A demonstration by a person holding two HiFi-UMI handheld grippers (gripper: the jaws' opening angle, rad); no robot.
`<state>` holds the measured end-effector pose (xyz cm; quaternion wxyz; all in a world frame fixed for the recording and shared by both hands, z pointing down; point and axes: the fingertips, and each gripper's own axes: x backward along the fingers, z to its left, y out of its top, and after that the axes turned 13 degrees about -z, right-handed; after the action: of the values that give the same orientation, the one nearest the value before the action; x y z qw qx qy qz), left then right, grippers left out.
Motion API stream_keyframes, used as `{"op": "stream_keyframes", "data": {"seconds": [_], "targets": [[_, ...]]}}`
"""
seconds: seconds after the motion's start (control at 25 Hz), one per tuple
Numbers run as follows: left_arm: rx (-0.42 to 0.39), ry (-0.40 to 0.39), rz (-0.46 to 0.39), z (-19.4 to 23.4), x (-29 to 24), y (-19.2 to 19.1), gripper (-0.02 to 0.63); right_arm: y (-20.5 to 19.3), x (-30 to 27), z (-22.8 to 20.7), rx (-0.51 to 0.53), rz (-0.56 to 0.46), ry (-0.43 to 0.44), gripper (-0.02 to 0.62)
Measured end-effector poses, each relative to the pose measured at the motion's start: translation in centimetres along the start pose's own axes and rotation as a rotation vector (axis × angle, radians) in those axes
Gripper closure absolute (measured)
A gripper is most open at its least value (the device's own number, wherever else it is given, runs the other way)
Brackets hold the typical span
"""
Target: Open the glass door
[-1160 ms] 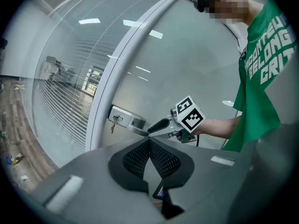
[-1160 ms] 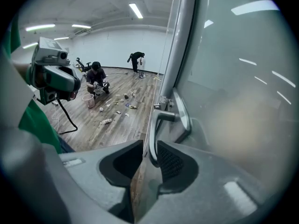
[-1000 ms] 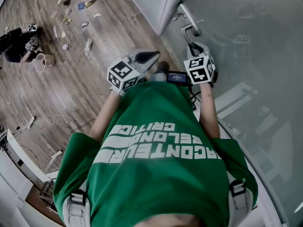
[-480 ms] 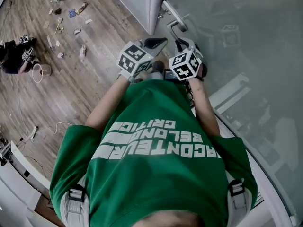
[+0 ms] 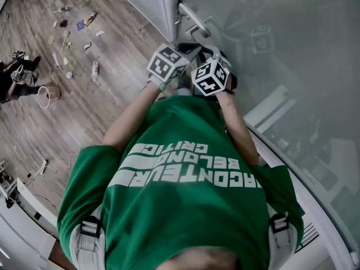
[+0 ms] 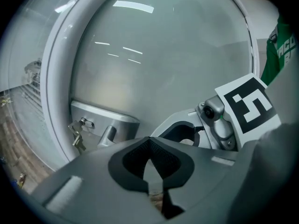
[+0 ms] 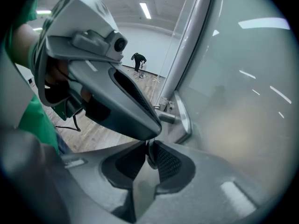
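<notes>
The frosted glass door (image 5: 292, 44) fills the right of the head view. Its metal lever handle (image 5: 192, 22) sits on a plate by the white frame, with keys (image 5: 176, 20) hanging beside it. Both grippers are side by side just below the handle. My left gripper (image 5: 189, 49) is shut and empty; in its own view (image 6: 149, 164) the handle plate (image 6: 105, 118) and keys (image 6: 76, 136) lie ahead. My right gripper (image 5: 217, 53) is shut with nothing held (image 7: 148, 157). The left gripper (image 7: 152, 125) crosses right in front of it and hides most of the lever.
A white door frame post (image 5: 163, 4) stands left of the handle. Scattered litter (image 5: 67, 38), a white ring-shaped cup (image 5: 48, 93) and dark bags (image 5: 14, 72) lie on the wood floor (image 5: 101, 94). A cable (image 5: 34, 167) runs lower left. A distant person (image 7: 138, 60) bends over.
Both grippers have moved up to the door handle and drawn close together. The left one has swung right, in front of the right one.
</notes>
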<state>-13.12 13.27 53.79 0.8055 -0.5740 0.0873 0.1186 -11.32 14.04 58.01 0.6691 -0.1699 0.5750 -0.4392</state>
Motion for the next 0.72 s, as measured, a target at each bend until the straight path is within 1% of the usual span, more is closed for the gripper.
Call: {"op": "stream_keyframes", "data": {"seconds": [0.2,0.44,0.6,0.72], "targets": [[0.011,0.036,0.037,0.7,-0.6,-0.6,0.591,0.1,0.0,0.0,0.002,0.007,-0.001,0.548],[0.107,0.049,0.047,0.6,-0.5,-0.6,0.591,0.1,0.2,0.1,0.011,-0.001,0.001,0.548],[0.100,0.050,0.036,0.9,-0.6,-1.0,0.592,-0.2,-0.3,0.2,-0.005,-0.012,-0.006,0.548],[0.093,0.049,0.045,1.0,-0.7,-1.1,0.592,-0.3,-0.3,0.2,-0.013,-0.017,-0.015,0.548]]}}
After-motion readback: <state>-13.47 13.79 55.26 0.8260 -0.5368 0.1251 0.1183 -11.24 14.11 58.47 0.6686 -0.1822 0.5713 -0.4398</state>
